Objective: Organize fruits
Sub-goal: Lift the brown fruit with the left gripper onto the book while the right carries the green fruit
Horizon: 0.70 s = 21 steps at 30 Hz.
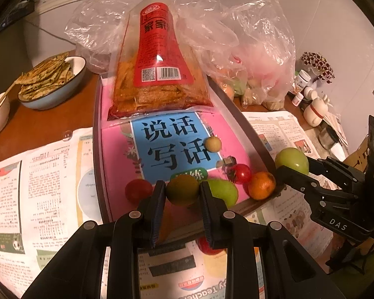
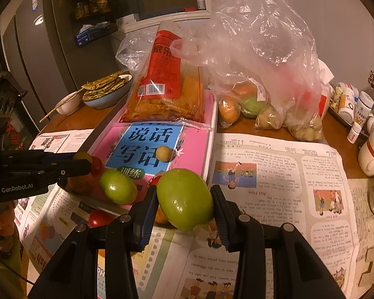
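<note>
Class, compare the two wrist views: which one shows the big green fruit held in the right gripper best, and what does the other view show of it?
The right wrist view: the big green fruit fills the space between the right gripper's pads, close and unobstructed. The left wrist view shows it smaller, off to the side, its lower part hidden behind a finger.

pink workbook with a blue label, red snack pack, green fruit, orange tangerine — black grippers.

A snack packet lay on the book, at twelve o'clock from a small round fruit; the bowl sat at ten o'clock, plastic bags at two.
</note>
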### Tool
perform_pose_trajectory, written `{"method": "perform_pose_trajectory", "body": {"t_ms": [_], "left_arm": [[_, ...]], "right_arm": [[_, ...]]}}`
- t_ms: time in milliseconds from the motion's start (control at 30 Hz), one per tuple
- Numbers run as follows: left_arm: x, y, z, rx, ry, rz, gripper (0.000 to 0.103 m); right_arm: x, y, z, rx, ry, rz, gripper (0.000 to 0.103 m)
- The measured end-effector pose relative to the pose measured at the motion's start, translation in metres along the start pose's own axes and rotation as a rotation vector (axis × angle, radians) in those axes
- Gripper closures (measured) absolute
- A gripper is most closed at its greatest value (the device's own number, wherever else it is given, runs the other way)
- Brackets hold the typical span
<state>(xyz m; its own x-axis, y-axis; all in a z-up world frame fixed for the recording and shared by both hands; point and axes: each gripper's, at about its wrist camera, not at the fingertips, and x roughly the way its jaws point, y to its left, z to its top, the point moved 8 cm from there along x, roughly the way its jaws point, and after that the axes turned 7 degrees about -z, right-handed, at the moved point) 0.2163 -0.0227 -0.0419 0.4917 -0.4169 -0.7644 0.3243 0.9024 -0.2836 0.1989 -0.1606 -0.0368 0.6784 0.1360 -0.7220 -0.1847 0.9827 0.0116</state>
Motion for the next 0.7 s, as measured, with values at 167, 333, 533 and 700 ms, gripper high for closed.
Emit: {"method": "perform_pose_trajectory", "body": {"t_ms": [167,333,533,700], "left_arm": [[0.004,0.0,0.004,0.002,0.004,0.0,0.075],[0.007,0.001,0.007,0.0,0.007,0.0,0.075],[0.012,0.001,0.009,-0.002,0.014,-0.004,0.075],[0.016,0.0,0.012,-0.001,0.02,-0.005,0.075]], "right_arm": [[0.003,-0.001,0.005,0.002,0.001,0.001,0.06],[0.005,-0.001,0.008,0.002,0.003,0.001,0.06],[0.008,-0.003,0.01,0.0,0.006,-0.002,0.06],[0.011,-0.005,0.012,0.001,0.01,-0.004,0.06]]}}
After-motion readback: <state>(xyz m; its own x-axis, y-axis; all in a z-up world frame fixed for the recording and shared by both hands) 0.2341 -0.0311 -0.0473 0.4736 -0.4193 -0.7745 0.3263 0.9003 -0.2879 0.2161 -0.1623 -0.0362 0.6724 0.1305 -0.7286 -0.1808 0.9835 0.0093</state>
